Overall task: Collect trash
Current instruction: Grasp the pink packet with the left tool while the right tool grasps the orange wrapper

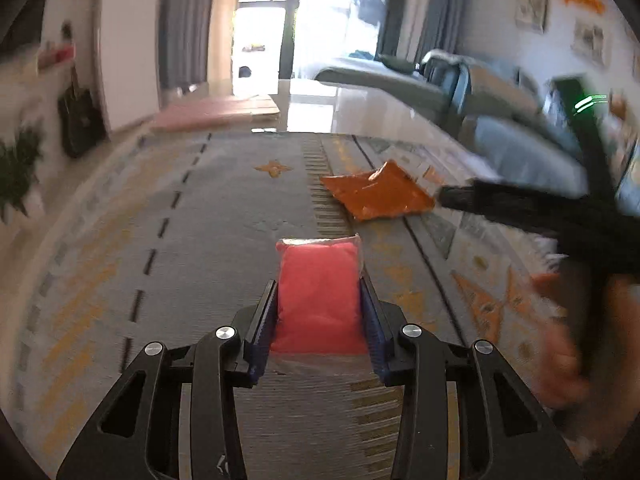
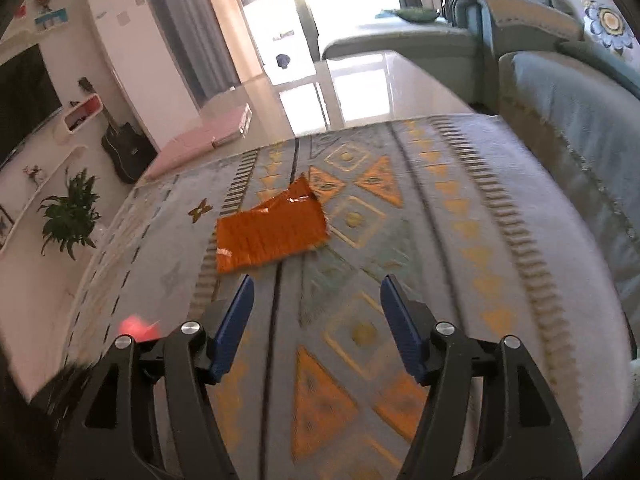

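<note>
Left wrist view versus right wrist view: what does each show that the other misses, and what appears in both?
Left wrist only: the left hand-held gripper shut on a pink packet, with the right hand-held gripper reaching in, blurred, near the wrapper.
Right wrist only: the right hand-held gripper's open jaws with nothing between them, a TV, and a floral cushion.
Both: the orange wrapper lying on the patterned rug, the sofa, guitar and plant.

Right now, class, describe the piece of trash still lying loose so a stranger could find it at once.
Start at the patterned rug before the blue-grey sofa. Near its middle lies a flat orange wrapper, crinkled and shiny, just ahead of the open right gripper. Unlike the woven orange triangles, it has a torn corner.
</note>
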Demonstrator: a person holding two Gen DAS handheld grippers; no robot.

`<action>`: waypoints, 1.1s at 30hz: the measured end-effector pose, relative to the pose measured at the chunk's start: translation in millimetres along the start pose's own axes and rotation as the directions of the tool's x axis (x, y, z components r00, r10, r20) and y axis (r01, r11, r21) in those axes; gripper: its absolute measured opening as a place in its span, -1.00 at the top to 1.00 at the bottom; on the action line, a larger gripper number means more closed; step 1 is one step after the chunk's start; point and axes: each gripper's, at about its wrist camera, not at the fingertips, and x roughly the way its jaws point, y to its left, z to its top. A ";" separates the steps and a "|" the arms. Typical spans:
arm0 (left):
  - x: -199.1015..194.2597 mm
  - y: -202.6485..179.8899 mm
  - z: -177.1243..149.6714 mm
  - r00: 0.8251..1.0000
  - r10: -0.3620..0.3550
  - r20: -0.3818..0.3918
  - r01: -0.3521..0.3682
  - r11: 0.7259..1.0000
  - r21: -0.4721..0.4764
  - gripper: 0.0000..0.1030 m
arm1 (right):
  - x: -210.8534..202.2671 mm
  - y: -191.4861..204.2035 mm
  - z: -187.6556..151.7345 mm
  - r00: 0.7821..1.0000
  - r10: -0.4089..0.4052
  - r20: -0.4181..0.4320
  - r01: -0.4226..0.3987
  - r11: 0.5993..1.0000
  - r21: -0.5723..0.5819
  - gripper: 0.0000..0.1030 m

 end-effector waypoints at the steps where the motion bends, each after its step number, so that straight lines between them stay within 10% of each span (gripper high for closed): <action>1: -1.9 5.3 1.4 1.000 0.014 0.013 -0.014 1.000 -0.027 0.26 | 9.9 5.0 4.5 1.000 -0.021 0.001 0.021 1.000 -0.022 -0.20; 21: 1.5 16.5 2.0 0.998 -0.056 -0.017 0.053 0.992 -0.117 0.26 | 105.4 43.3 41.0 0.980 -0.136 -0.148 0.106 0.975 -0.195 -0.84; 28: 3.9 14.8 0.6 0.999 -0.034 -0.012 0.033 0.995 -0.099 0.26 | 92.2 54.9 34.7 0.982 -0.176 -0.064 0.156 0.958 -0.242 0.77; 33: 3.3 12.1 1.3 1.000 -0.026 0.002 0.027 0.996 -0.080 0.26 | 77.2 48.8 35.1 0.989 -0.145 -0.026 0.136 0.968 -0.210 1.00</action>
